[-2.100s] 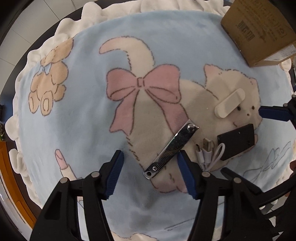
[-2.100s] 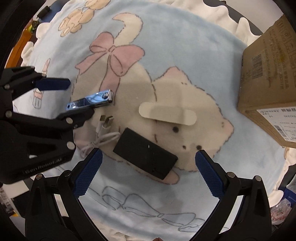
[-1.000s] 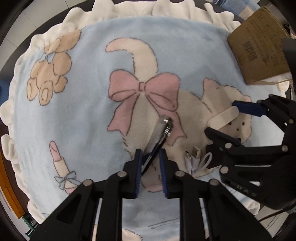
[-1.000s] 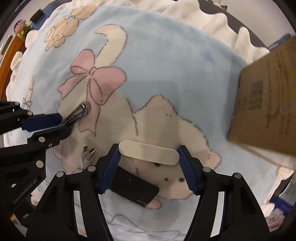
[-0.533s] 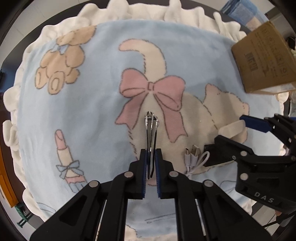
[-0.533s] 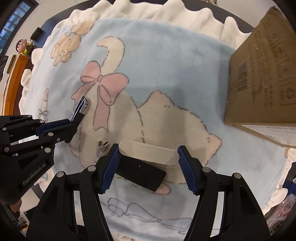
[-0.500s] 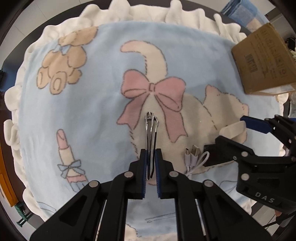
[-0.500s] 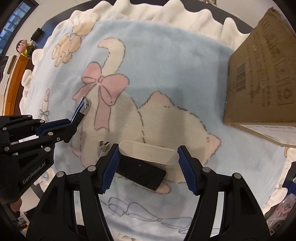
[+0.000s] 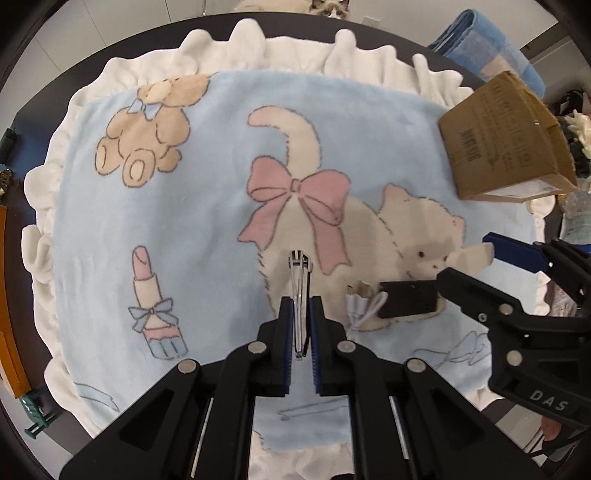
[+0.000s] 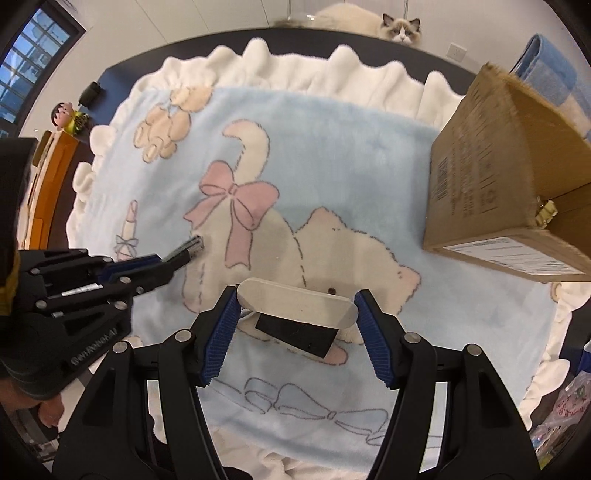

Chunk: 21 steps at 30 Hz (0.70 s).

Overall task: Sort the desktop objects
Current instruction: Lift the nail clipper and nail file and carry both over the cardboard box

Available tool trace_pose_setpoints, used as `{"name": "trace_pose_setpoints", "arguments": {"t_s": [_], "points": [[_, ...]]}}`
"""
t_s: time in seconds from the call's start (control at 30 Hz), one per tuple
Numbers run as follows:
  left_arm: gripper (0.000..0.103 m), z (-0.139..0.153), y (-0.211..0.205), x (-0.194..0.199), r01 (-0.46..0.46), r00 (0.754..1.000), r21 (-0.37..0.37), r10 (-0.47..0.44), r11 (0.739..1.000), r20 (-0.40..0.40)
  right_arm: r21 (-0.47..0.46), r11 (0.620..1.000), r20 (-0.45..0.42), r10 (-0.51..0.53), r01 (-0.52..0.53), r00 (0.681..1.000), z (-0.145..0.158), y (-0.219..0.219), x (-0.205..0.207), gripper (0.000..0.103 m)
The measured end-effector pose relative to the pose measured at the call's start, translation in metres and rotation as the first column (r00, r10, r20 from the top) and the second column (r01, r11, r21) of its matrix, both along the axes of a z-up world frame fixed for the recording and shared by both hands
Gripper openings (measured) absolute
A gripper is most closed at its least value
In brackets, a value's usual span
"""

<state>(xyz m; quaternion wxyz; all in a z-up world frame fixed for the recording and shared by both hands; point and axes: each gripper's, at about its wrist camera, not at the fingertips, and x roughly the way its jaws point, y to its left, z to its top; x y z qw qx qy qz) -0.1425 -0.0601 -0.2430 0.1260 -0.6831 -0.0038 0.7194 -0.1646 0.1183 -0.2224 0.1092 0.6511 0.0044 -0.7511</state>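
Observation:
My left gripper is shut on the metal nail clipper, held edge-up above the blue blanket; the clipper pokes out from that gripper in the right wrist view too. My right gripper is shut on a cream oblong pill-shaped piece, gripped by its two ends and lifted; its tip shows at the right of the left wrist view. A black rectangular box and a white USB cable lie on the blanket below the right gripper.
A brown cardboard box stands at the blanket's right. A cat lies beyond the table's far edge. A small figurine and an orange wooden piece are at the left. A folded blue towel lies behind the box.
Both grippers closed on their objects and rose: the left took the nail clipper and turned it edge-up, the right took the cream oblong piece off the blanket. The views have pulled back higher.

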Motion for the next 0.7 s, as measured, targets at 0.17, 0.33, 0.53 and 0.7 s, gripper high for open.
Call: {"name": "trace_pose_setpoints", "arguments": {"t_s": [0.17, 0.33, 0.53, 0.7], "points": [[0.008, 0.032, 0.024, 0.017, 0.004, 1.000, 0.014, -0.003, 1.000, -0.029, -0.006, 1.000, -0.031, -0.017, 0.017, 0.999, 0.023, 0.006, 0.010, 0.066], [0.008, 0.042, 0.064, 0.004, 0.000, 0.999, 0.032, 0.002, 0.999, -0.054, -0.004, 1.000, -0.060, -0.023, 0.022, 0.998, 0.050, 0.027, 0.022, 0.066], [0.008, 0.062, 0.095, 0.008, 0.013, 0.996, 0.043, -0.009, 0.999, -0.092, -0.001, 0.999, -0.103, -0.039, 0.039, 0.994, 0.079, 0.050, 0.033, 0.066], [0.008, 0.079, 0.117, 0.009, 0.040, 0.992, 0.040, -0.035, 0.998, -0.123, -0.001, 0.998, -0.122, -0.055, 0.055, 0.991, 0.096, 0.069, 0.040, 0.066]]}}
